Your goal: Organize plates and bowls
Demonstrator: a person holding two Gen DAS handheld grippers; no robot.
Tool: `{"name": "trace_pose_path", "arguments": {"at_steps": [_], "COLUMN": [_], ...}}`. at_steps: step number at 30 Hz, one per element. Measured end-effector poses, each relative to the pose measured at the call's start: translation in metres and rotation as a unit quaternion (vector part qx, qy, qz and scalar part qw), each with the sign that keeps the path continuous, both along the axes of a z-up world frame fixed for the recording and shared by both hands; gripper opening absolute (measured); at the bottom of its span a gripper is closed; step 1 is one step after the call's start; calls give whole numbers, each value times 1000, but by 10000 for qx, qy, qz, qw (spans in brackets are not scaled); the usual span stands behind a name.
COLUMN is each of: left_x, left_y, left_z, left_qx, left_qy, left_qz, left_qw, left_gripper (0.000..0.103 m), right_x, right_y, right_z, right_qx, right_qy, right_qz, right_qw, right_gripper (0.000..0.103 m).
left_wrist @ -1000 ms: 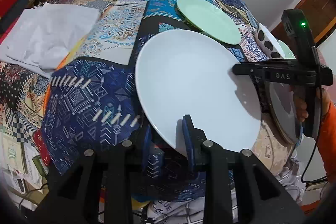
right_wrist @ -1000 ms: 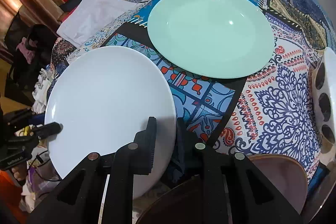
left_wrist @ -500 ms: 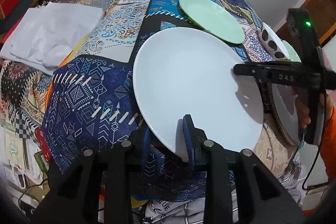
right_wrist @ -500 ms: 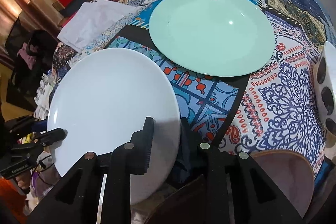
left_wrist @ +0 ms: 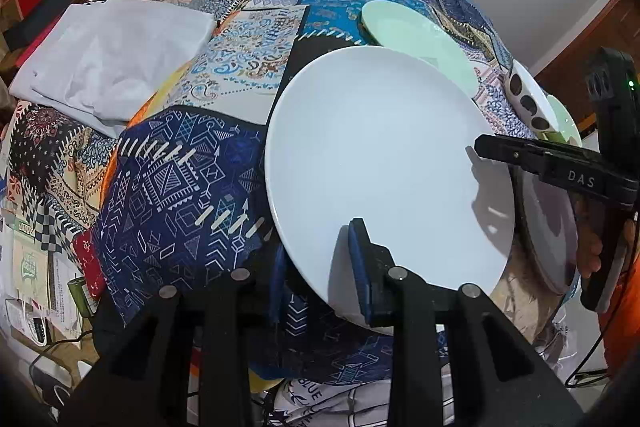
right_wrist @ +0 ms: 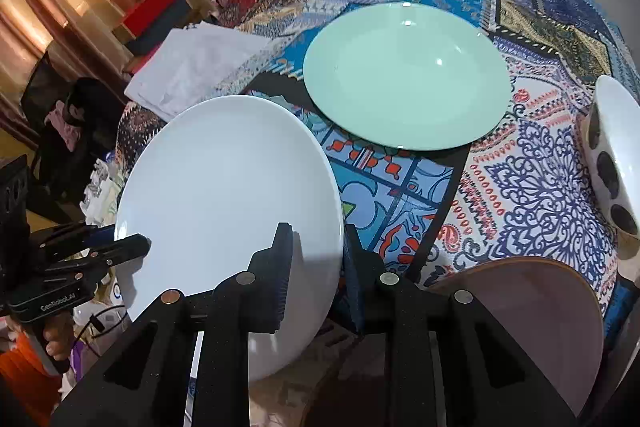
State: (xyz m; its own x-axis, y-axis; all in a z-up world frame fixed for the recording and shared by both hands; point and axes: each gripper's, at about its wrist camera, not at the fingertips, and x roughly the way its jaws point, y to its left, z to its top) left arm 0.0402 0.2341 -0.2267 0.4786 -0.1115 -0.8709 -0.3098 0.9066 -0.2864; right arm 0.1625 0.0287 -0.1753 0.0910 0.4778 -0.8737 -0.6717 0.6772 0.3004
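At the left edge of the patchwork-covered table (left_wrist: 168, 187), my left gripper (left_wrist: 320, 267) is pinched closed on the near rim of a large, plain white plate (left_wrist: 380, 163), glossy and held clear of the cloth. My right gripper (right_wrist: 316, 263) is clamped on its opposite rim. Only my left view shows the folded white cloth (left_wrist: 116, 63) in full, while my right view alone shows the whole mint-green plate (right_wrist: 404, 75) beyond, the spotted bowl (right_wrist: 612, 155) and a brown plate (right_wrist: 532, 307) at the right edge.

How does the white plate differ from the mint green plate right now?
The round white plate is clamped at its rim by both the left gripper and the right gripper; the round mint green plate lies untouched on the patchwork cloth, farther from both cameras. Both are plain and bare.
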Motion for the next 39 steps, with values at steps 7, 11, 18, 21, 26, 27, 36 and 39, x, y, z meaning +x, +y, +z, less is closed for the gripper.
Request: {"name": "trace_pose_path", "arguments": {"at_steps": [7, 11, 18, 21, 26, 27, 36, 39], "left_x": [5, 9, 17, 22, 29, 30, 41, 44], "left_y": [-6, -10, -30, -40, -56, -59, -89, -100], "left_z": [19, 27, 41, 45, 52, 53, 59, 59], "left_qx": [88, 41, 144, 140, 158, 164, 149, 153], "left_qy": [-208, -261, -376, -397, -450, -454, -396, -364], "left_qz": [-19, -79, -269, -355, -504, -537, -792, -888], "left_qw": [9997, 9996, 9988, 9985, 9976, 9974, 9960, 9953], "left_gripper": [30, 30, 30, 30, 30, 30, 30, 30], "right_x": [0, 0, 1, 0, -3, -3, -7, -8], "right_y": [-10, -21, -45, -58, -79, -82, -122, -134], "right_z": [15, 24, 34, 39, 47, 48, 51, 49], "right_qx": [181, 284, 421, 470, 547, 554, 649, 661], "right_qy": [-132, -208, -254, -298, -357, -370, -393, -370], "right_qz": [-165, -274, -500, -608, -787, -813, -1077, -1157], "right_qw": [9996, 9990, 9975, 9966, 9948, 9945, 9913, 9904], "right_gripper": [23, 23, 23, 23, 23, 23, 23, 23]}}
